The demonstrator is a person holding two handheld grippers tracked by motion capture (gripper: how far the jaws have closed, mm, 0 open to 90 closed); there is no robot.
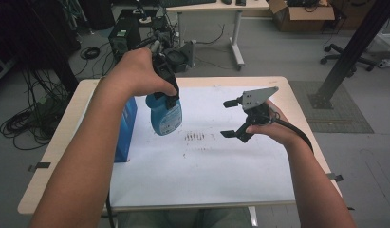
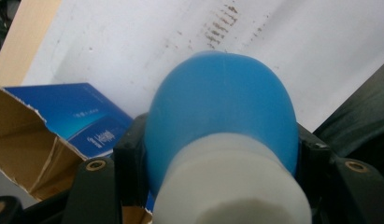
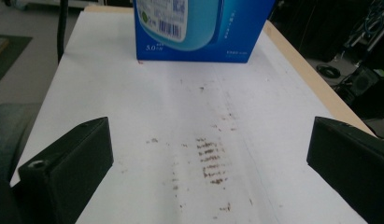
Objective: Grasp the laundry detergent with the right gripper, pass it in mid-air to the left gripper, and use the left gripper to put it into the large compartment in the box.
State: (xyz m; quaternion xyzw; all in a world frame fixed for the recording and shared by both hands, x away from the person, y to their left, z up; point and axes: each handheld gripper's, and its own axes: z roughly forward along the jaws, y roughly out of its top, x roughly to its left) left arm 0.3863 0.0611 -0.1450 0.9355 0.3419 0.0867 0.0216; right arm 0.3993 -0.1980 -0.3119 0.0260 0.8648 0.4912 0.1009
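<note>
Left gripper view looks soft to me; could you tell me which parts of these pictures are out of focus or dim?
Left gripper view: the blue bottle held in the left gripper is too close, its white neck blurred; the blue box and the white sheet are sharper. Right gripper view: the jaws are soft and dark, the stains crisp. High view: evenly lit, dim in the top left corner.

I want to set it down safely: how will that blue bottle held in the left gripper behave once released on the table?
The blue bottle looks like smooth rigid plastic, so probably slippery. It seems tall and narrow with a rounded body, so it may tip if set down tilted, and roll once over.
</note>
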